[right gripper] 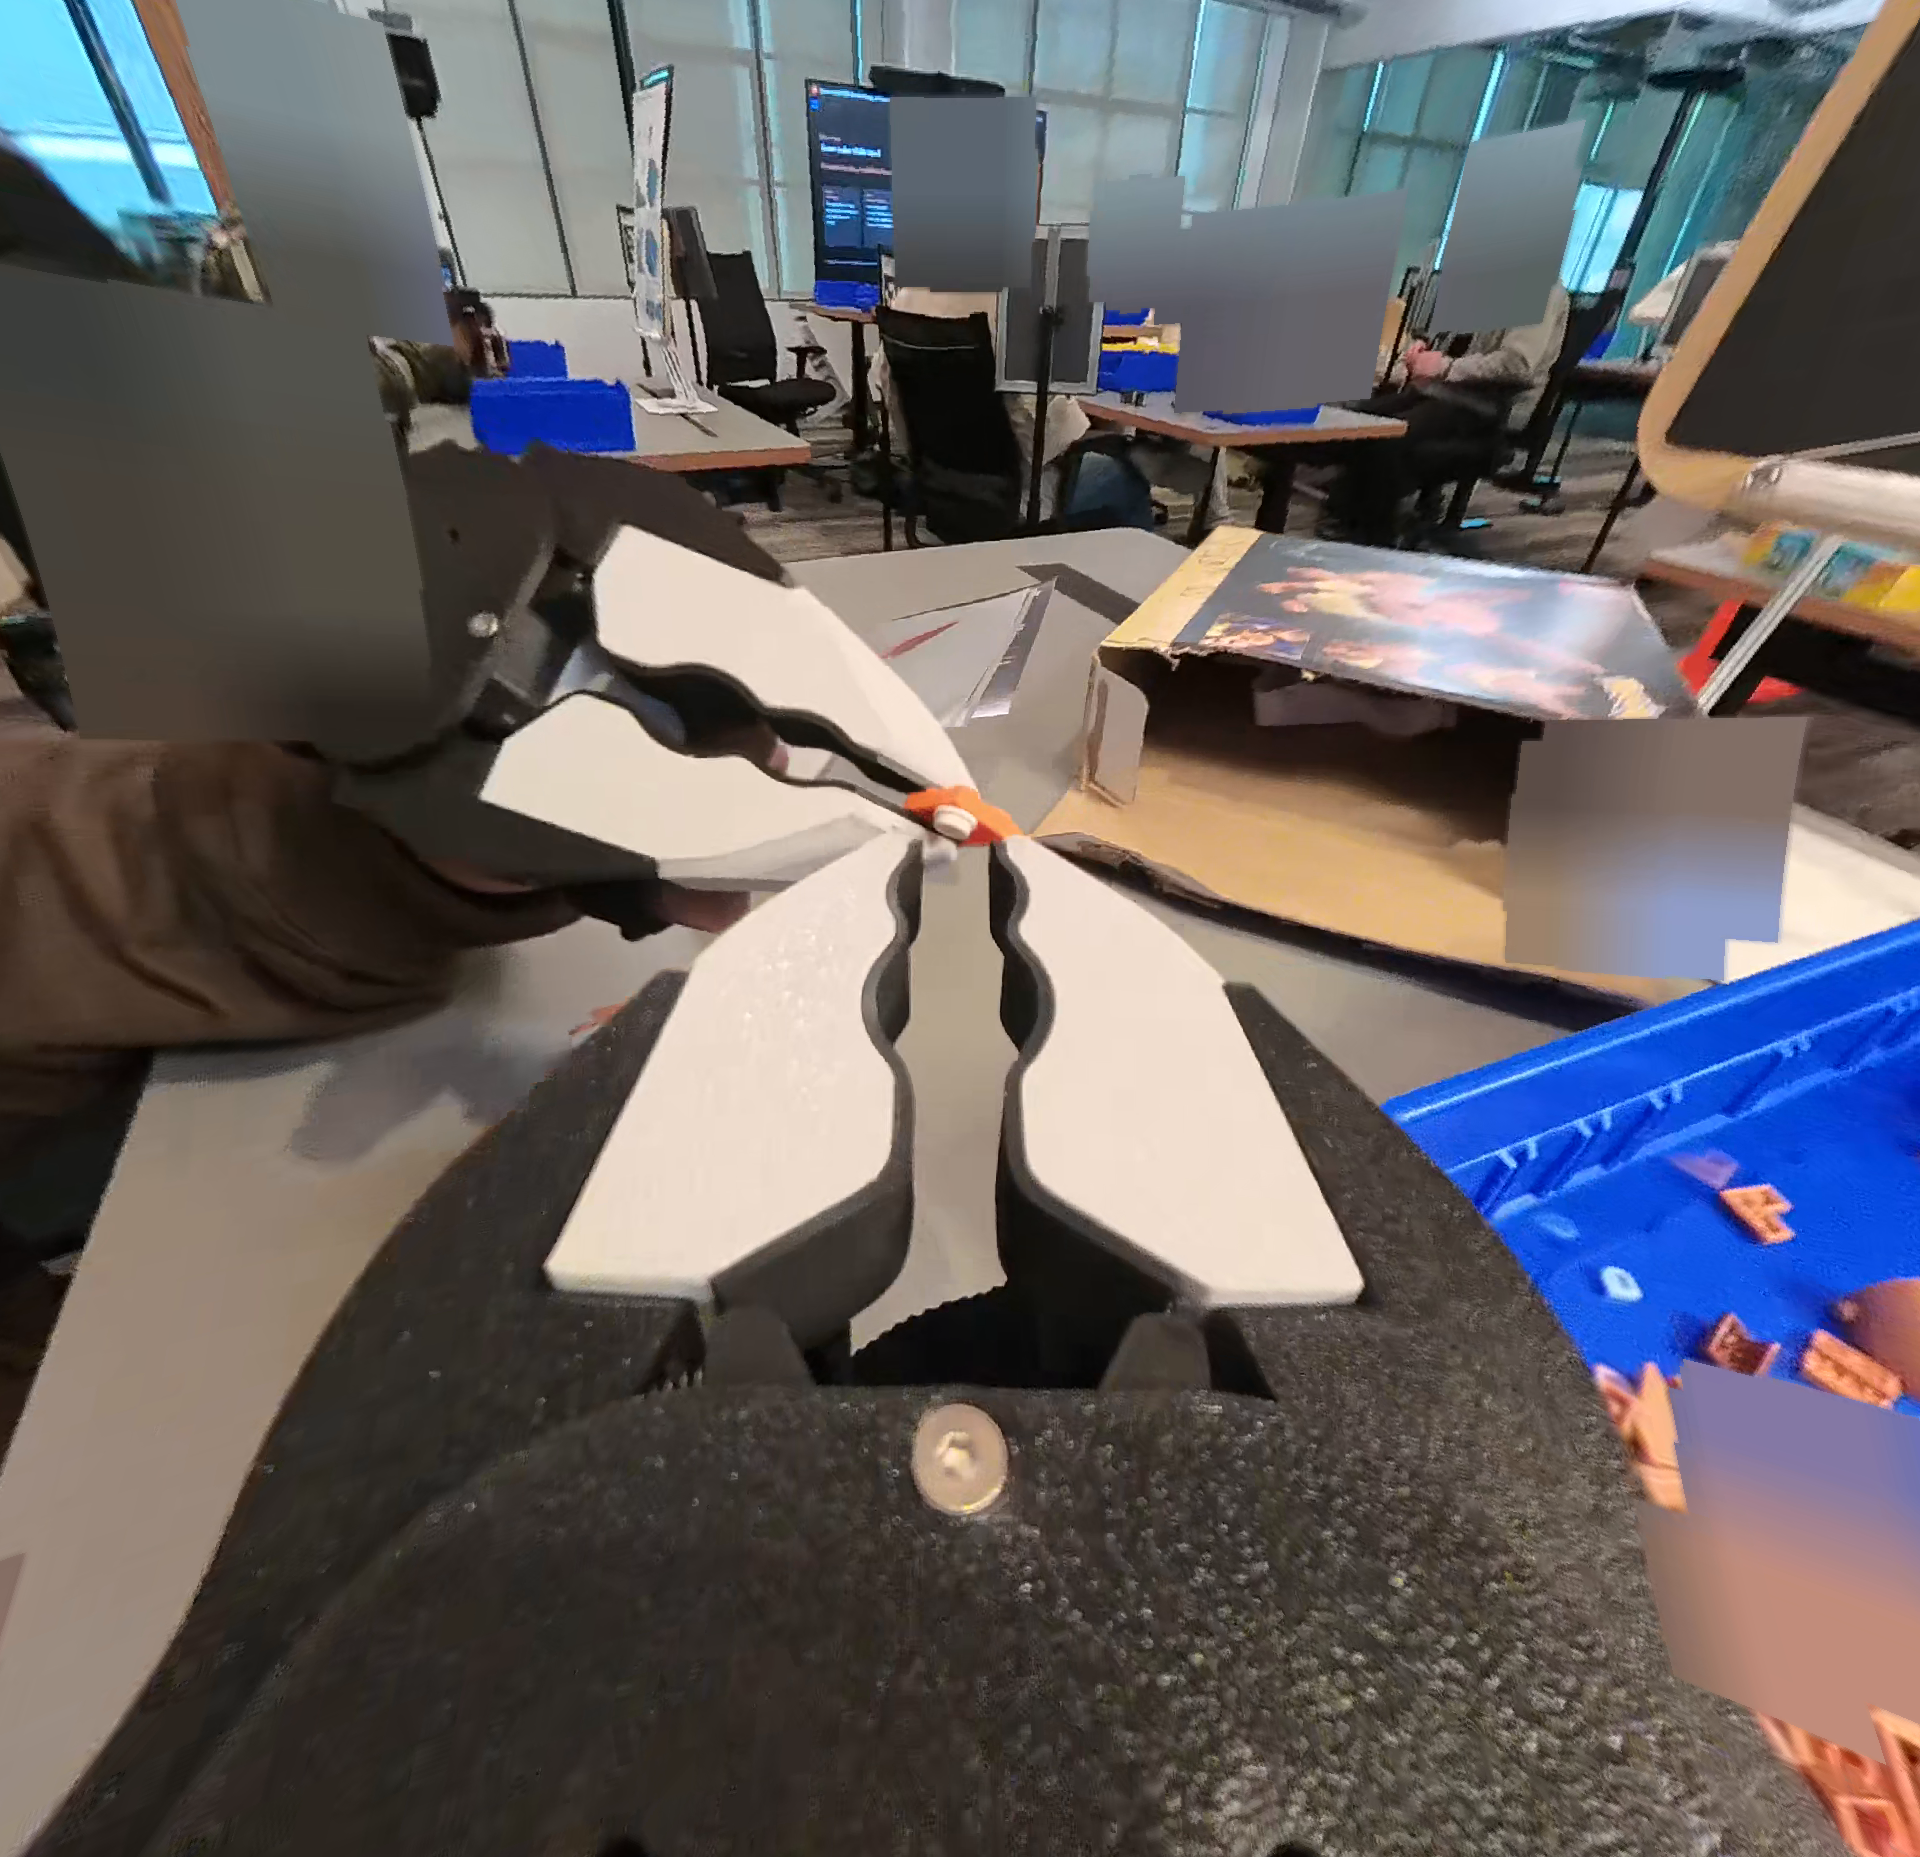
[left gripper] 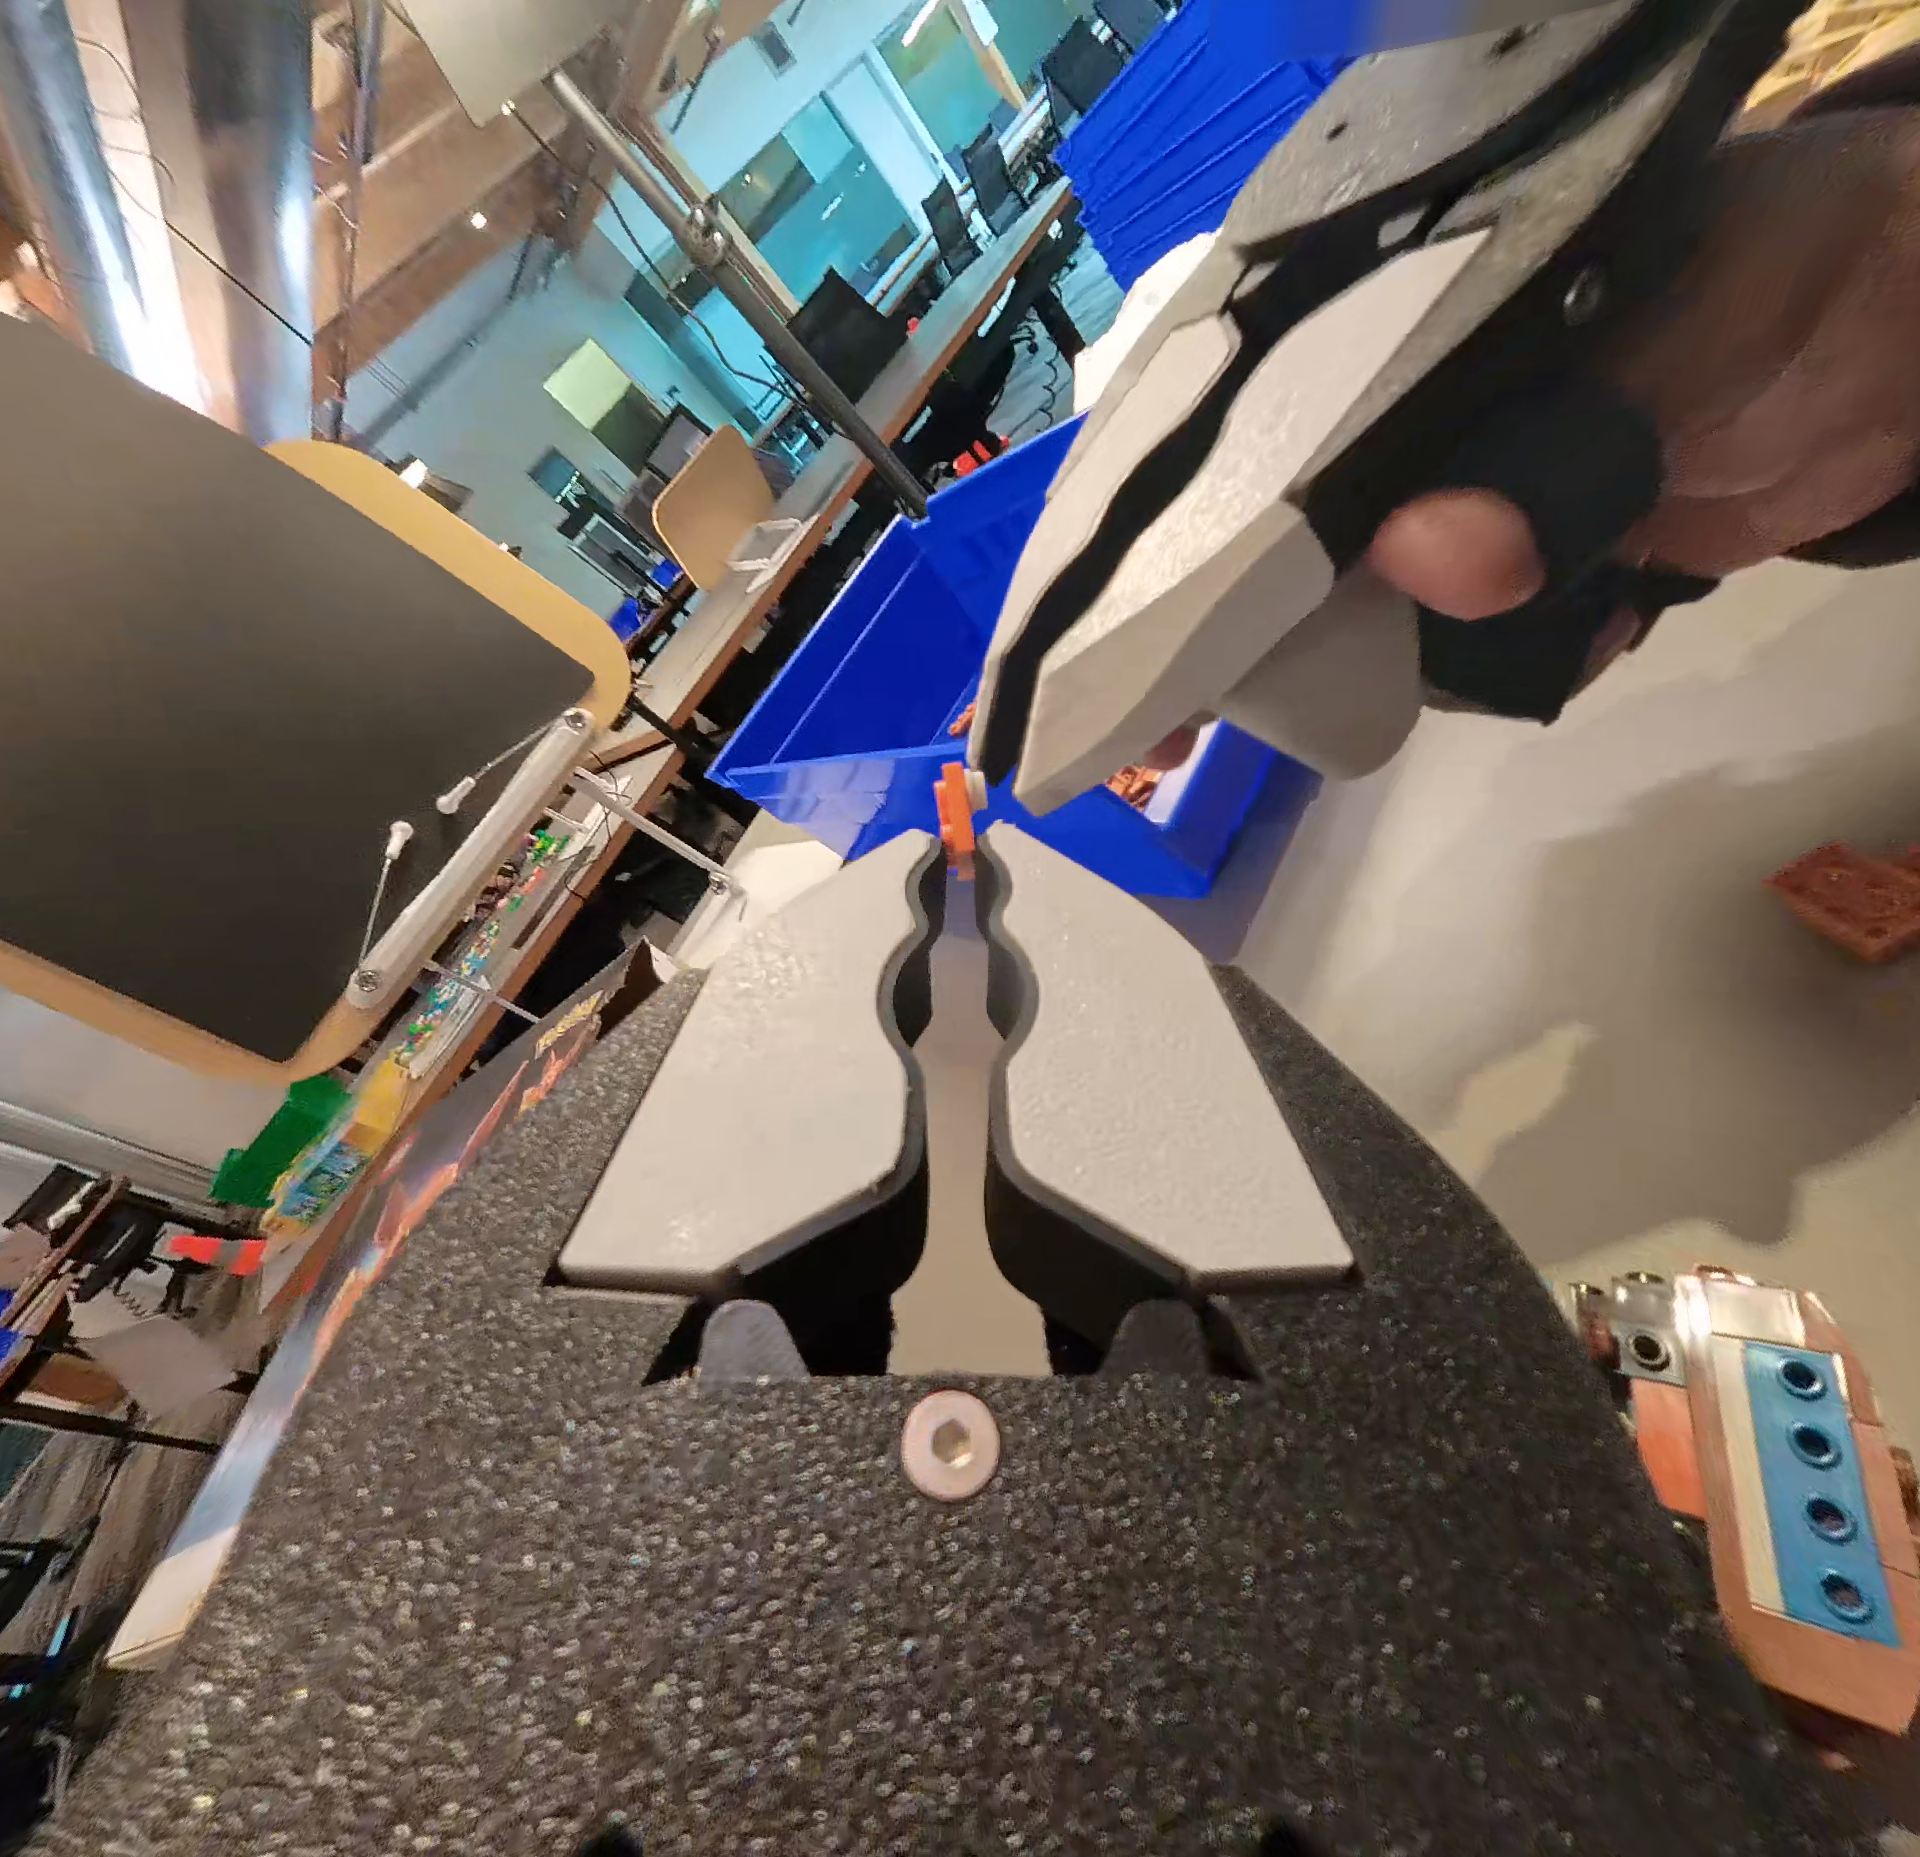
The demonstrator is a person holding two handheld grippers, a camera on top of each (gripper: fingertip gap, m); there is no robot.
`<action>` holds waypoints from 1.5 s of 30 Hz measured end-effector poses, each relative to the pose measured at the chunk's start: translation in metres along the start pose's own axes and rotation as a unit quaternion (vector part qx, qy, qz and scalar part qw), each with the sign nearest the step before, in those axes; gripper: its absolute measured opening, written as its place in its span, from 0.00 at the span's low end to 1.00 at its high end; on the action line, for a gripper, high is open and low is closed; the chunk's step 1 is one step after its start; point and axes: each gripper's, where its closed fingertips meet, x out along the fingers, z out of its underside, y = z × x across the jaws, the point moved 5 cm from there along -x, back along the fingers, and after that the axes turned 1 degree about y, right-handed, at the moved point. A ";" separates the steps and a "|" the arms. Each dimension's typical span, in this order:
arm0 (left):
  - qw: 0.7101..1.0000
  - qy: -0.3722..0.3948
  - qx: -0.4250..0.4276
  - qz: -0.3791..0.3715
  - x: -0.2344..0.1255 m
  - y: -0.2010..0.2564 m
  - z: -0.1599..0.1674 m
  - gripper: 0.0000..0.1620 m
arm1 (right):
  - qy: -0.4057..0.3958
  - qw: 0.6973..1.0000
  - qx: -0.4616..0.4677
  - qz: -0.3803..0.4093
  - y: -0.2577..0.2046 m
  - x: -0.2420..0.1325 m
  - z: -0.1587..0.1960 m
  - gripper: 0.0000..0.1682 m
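Orange piece (left gripper: 954,820) pinched between both sets of tips above grey table (right gripper: 260,1163), long axis upright in left wrist view, level in right. Left gripper (left gripper: 964,851) nipped onto its lower end. Right gripper (right gripper: 961,843) nearly closed, tips at small white stud (right gripper: 948,818) on it. Only right wrist view: torn cardboard box (right gripper: 1351,768) beyond. Only left: brown-and-blue block assembly (left gripper: 1766,1475) near right. Blue bin (left gripper: 894,685) far behind.

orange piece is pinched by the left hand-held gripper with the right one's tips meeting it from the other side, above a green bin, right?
Not green: the bin is blue, as the left wrist view shows. The rest holds: the left hand-held gripper pinches the orange piece and the right hand-held gripper meets it.
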 end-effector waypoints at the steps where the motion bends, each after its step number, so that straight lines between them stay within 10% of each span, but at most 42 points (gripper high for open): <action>1: 1.000 0.003 0.000 -0.002 0.000 0.000 -0.001 0.03 | 0.000 1.000 0.014 0.000 0.001 0.001 0.000 0.06; 19: 0.993 -0.021 0.083 -0.084 0.006 0.006 -0.005 0.03 | 0.033 0.989 0.142 -0.001 0.004 0.001 -0.001 0.05; 45: 1.000 -0.004 0.002 -0.004 -0.005 -0.007 0.001 0.03 | -0.028 0.994 -0.100 0.043 0.003 -0.007 -0.004 0.03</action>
